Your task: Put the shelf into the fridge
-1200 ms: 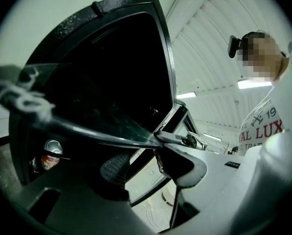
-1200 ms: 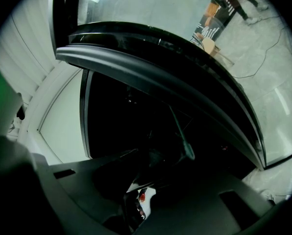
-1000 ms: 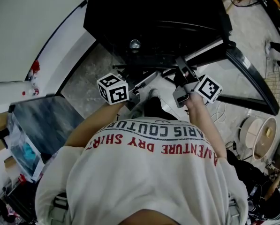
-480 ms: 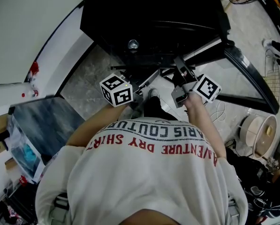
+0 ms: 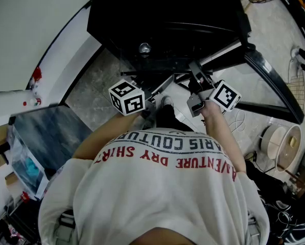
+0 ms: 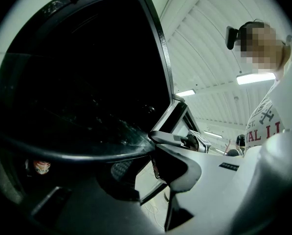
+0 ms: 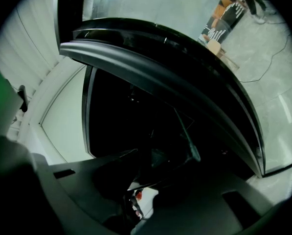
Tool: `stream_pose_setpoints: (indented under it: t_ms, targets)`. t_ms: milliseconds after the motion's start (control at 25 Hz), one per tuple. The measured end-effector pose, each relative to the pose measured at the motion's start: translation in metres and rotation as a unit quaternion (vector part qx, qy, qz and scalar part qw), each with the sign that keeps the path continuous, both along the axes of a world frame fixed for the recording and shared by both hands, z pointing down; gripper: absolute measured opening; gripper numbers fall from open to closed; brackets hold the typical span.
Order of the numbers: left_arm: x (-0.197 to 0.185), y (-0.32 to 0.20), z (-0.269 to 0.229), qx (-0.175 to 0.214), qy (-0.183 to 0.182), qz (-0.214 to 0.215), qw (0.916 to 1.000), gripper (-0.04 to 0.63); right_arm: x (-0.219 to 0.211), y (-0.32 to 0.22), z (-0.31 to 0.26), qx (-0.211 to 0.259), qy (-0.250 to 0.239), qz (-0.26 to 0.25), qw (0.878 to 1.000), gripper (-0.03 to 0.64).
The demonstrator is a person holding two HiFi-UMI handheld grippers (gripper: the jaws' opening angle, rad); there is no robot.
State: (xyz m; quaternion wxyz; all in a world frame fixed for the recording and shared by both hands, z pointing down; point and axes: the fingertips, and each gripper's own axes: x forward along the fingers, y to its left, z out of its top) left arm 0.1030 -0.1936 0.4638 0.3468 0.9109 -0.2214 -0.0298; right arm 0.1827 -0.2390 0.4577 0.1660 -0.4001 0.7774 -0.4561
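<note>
Presently the left hand-held gripper [image 6: 153, 146] and right hand-held gripper [image 7: 150, 173] are clamped on the shelf [image 6: 87, 102], poised before the fridge [image 5: 167, 14] at 12 o'clock, insertion apparently outstanding.

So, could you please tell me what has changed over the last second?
The left gripper edged slightly to the right, toward the right gripper, in the first half second, then stopped. Nothing was taken hold of or let go. Both grippers' jaws remain closed on the shelf in front of the fridge. The right gripper barely moved.
</note>
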Motion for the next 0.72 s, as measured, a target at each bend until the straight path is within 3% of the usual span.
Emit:
stream_pose_setpoints:
  t_ms: [440, 720]
  targets:
    - [-0.001, -0.006, -0.004, 0.002, -0.003, -0.005, 1.0, 0.118, -0.006, 0.013, -0.005, 0.022, 0.046, -0.037, 0.998, 0.172]
    - [0.0, -0.009, -0.003, 0.0, -0.007, -0.008, 0.9999, 0.118, -0.014, 0.039, 0.007, 0.022, 0.1, -0.092, 0.99, 0.175]
